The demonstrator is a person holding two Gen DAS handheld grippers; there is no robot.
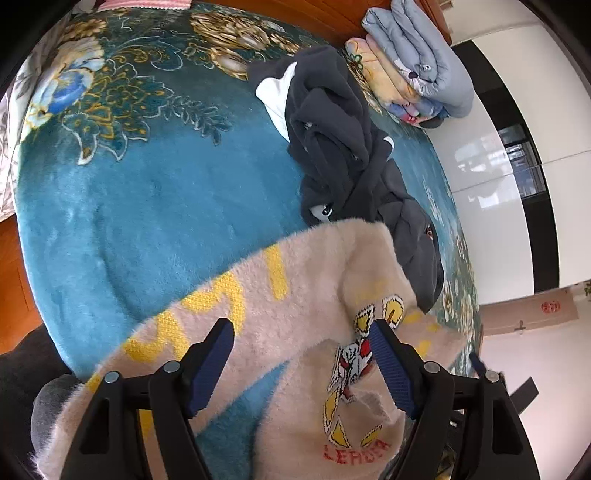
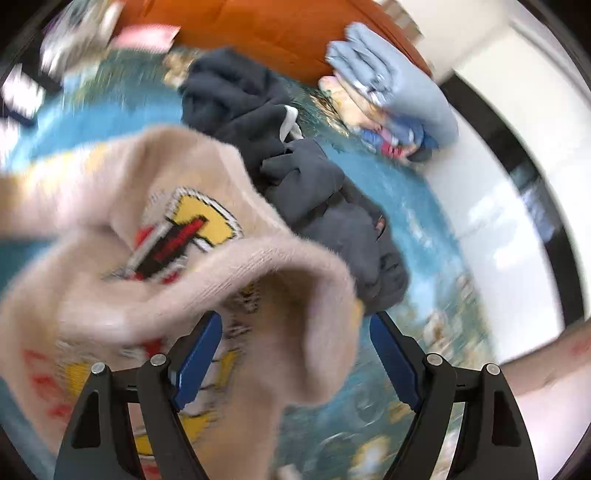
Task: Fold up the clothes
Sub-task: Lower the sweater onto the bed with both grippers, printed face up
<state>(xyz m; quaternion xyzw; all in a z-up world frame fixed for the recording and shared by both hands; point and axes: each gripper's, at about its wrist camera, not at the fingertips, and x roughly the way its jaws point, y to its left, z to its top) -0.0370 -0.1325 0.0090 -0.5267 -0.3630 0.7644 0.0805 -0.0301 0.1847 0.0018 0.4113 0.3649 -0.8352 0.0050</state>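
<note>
A fuzzy cream sweater (image 1: 295, 295) with yellow letters and a red-and-yellow figure lies on the teal floral blanket (image 1: 147, 192) at the near edge of the bed. My left gripper (image 1: 301, 330) is open just above it, one finger on each side of a fold. In the blurred right wrist view the same sweater (image 2: 155, 266) is bunched, with a cuff or hem between the fingers of my open right gripper (image 2: 295, 325). A crumpled dark grey garment (image 1: 340, 147) lies beyond the sweater; it also shows in the right wrist view (image 2: 303, 173).
A stack of folded bedding, light blue on top (image 1: 417, 62), sits at the far right corner of the bed against the wooden headboard (image 2: 258, 29). A white glossy wardrobe (image 1: 491, 155) stands to the right. A pink-striped item (image 1: 144, 3) lies at the far edge.
</note>
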